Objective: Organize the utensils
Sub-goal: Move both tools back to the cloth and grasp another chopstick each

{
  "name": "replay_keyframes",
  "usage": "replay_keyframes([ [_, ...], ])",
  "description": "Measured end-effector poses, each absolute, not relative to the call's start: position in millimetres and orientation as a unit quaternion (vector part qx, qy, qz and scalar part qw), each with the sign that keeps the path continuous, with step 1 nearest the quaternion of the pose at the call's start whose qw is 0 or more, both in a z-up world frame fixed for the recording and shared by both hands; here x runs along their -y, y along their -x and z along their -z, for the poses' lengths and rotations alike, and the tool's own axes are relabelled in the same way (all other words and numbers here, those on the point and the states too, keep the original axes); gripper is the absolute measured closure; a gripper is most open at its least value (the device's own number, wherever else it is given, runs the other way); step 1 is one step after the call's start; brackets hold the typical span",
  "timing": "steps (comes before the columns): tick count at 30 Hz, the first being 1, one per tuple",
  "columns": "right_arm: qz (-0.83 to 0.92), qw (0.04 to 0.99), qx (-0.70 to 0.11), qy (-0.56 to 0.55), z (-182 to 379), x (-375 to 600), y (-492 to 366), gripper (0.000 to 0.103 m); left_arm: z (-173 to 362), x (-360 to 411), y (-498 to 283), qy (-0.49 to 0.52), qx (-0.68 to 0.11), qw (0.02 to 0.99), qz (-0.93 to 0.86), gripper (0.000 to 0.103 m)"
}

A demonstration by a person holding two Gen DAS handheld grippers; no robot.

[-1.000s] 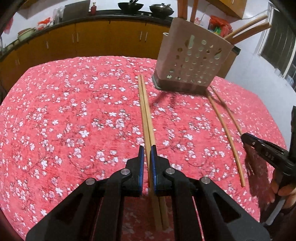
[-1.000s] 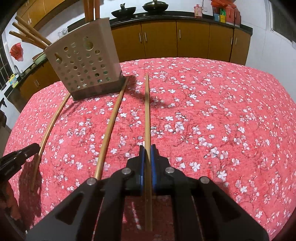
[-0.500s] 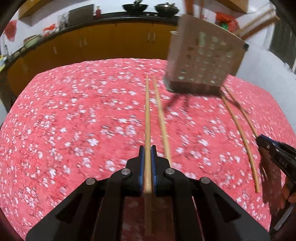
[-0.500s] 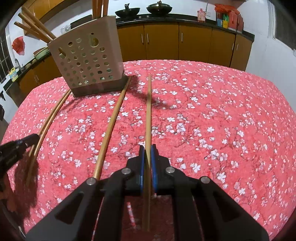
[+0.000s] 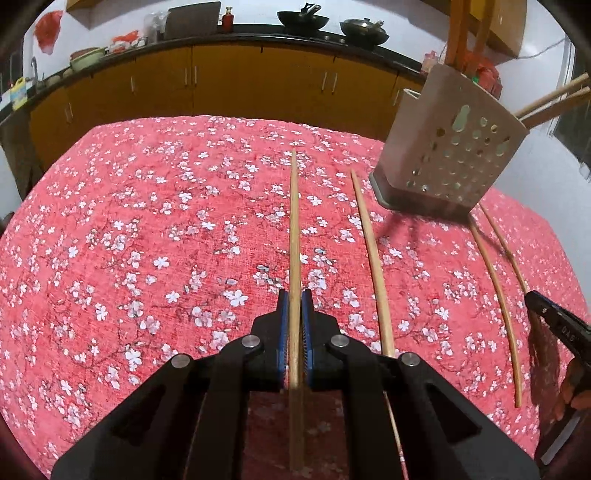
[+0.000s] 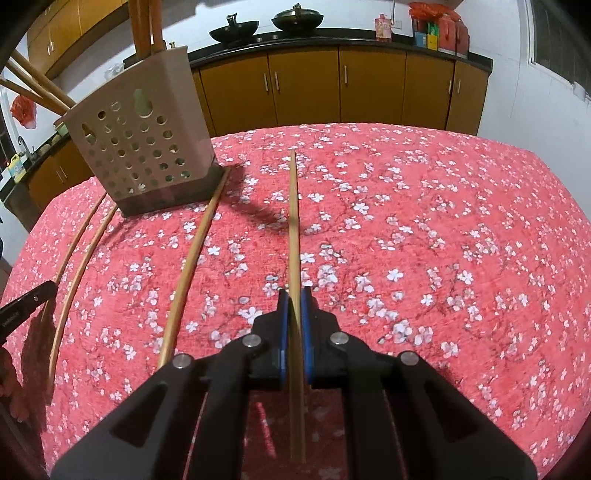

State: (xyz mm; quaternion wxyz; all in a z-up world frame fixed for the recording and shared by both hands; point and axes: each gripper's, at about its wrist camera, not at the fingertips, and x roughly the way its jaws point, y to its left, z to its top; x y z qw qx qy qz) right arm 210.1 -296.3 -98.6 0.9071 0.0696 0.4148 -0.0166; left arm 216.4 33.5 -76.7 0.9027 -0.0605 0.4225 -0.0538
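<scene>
A beige perforated utensil holder (image 5: pixel 447 147) stands on the red floral tablecloth (image 5: pixel 147 240) with several chopsticks in it. My left gripper (image 5: pixel 294 295) is shut on one wooden chopstick (image 5: pixel 294 229) that points away toward the far edge. A second chopstick (image 5: pixel 369 251) lies on the cloth just to its right. My right gripper (image 6: pixel 294 293) is shut on another chopstick (image 6: pixel 293 221), with a loose chopstick (image 6: pixel 192 258) lying to its left beside the holder (image 6: pixel 140 158). Each view catches the other gripper at its edge: the right gripper (image 5: pixel 554 325) and the left gripper (image 6: pixel 26 306).
Brown kitchen cabinets (image 5: pixel 229 81) under a dark counter run behind the table, with woks (image 5: pixel 303 18) on top. A white wall (image 6: pixel 535 96) rises at the right. The cloth (image 6: pixel 424 240) to the right of my right gripper carries nothing.
My left gripper closed on one of the two paired chopsticks and carried it left, away from its twin. The right gripper kept hold of its chopstick and barely moved.
</scene>
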Motion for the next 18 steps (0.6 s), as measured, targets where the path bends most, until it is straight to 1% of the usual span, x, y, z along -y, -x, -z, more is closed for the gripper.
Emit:
replay_keyframes([
  [18,0.018,0.907,-0.414,-0.070,99.4,293.9,-208.1,0.094,75.4,-43.5,-208.7,0.077,-0.422,0.902,0.059,0.094],
])
